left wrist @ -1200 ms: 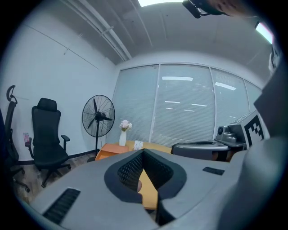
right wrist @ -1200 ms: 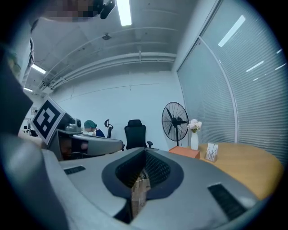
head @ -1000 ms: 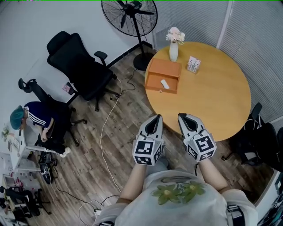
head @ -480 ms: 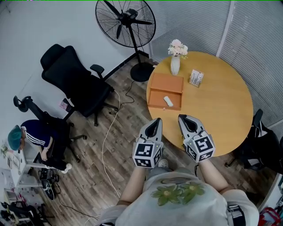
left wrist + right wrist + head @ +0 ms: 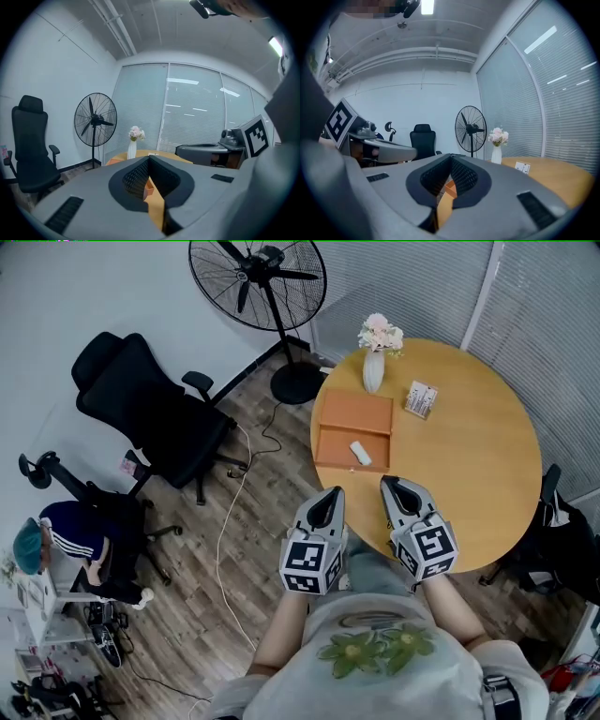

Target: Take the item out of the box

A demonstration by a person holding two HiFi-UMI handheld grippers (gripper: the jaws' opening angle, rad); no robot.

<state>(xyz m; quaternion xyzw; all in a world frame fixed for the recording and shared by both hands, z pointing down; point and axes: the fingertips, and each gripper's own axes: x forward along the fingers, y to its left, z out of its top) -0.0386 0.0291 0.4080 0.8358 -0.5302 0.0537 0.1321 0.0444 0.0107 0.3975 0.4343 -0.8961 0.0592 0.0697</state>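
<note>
An open orange box (image 5: 353,430) lies on the round wooden table (image 5: 469,465), its lid folded back toward the vase. A small white item (image 5: 360,453) rests in its near tray. My left gripper (image 5: 326,497) and right gripper (image 5: 393,489) hang side by side at the table's near edge, short of the box, both shut with nothing between the jaws. Through the tips in the left gripper view and the right gripper view, a corner of the orange box (image 5: 149,188) (image 5: 450,188) shows ahead.
A white vase of pink flowers (image 5: 375,357) and a small white card holder (image 5: 421,398) stand behind the box. A pedestal fan (image 5: 262,282) and black office chair (image 5: 155,413) stand left of the table. A seated person (image 5: 70,535) is at far left. A cable (image 5: 228,521) trails across the floor.
The view has advanced toward the table; the box now lies closer to both grippers. The grippers keep their shut pose side by side.
</note>
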